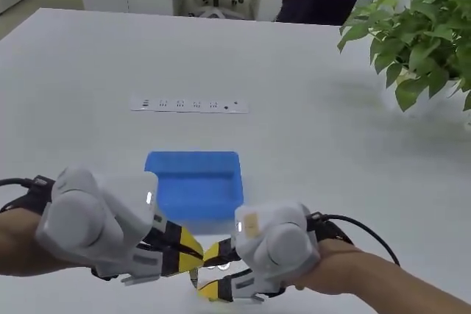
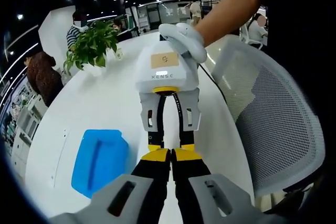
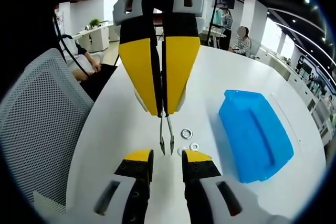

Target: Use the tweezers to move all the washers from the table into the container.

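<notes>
The washers [image 3: 186, 133] and tweezers [image 3: 161, 136] are seen as bright bare metal. The container [image 3: 257, 129] is rendered in smooth, faintly glossy blue plastic, the table [image 1: 294, 130] in smooth matt white.

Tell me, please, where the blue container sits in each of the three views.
Head view: the blue container is at lower centre.
Left gripper view: it is at lower left.
Right gripper view: it is right of centre, to the right of the washers.
Shared landmark: the white table beneath it.

white table [image 1: 309, 130], blue container [image 1: 195, 182] on it, washers [image 3: 186, 133] near it, power strip [image 1: 189, 104], potted plant [image 1: 419, 34]
</notes>
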